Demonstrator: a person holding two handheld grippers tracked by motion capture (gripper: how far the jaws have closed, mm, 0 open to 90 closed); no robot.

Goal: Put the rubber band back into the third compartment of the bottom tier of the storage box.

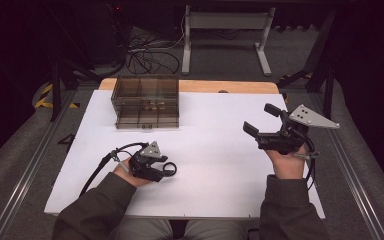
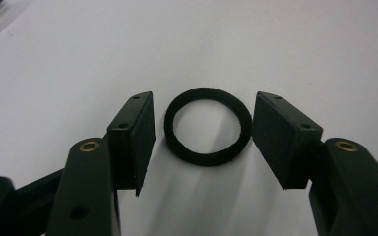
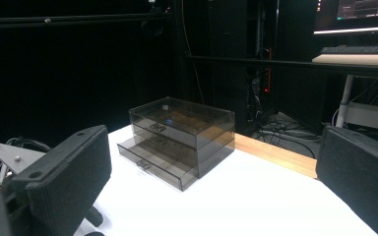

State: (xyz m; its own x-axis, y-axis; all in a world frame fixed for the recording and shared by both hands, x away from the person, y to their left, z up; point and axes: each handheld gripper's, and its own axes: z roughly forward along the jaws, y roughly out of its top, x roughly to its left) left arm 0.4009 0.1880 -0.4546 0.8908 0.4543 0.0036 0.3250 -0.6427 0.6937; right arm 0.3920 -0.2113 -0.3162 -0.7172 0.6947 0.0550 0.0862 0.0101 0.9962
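A black rubber ring (image 2: pixel 206 158) lies flat on the white table top (image 2: pixel 275 44), between the jaws of my left gripper (image 2: pixel 204 98). The pads (image 2: pixel 142 132) stand a little off the ring on both sides, so the gripper is open around it. In the high view the ring (image 1: pixel 175 170) sits at the front left by the left gripper (image 1: pixel 163 167), which rests low on the table. My right gripper (image 1: pixel 260 120) is held up over the right side, jaws wide open with nothing between them. Its own view looks between the pads (image 3: pixel 74 167) at the drawer box.
A smoky clear two-drawer box (image 1: pixel 146 102) stands at the back left of the table (image 1: pixel 215 165); its lower drawer (image 3: pixel 147 160) sticks out slightly. A wooden strip (image 1: pixel 220 86) runs along the far edge. Frames and cables stand on the floor beyond.
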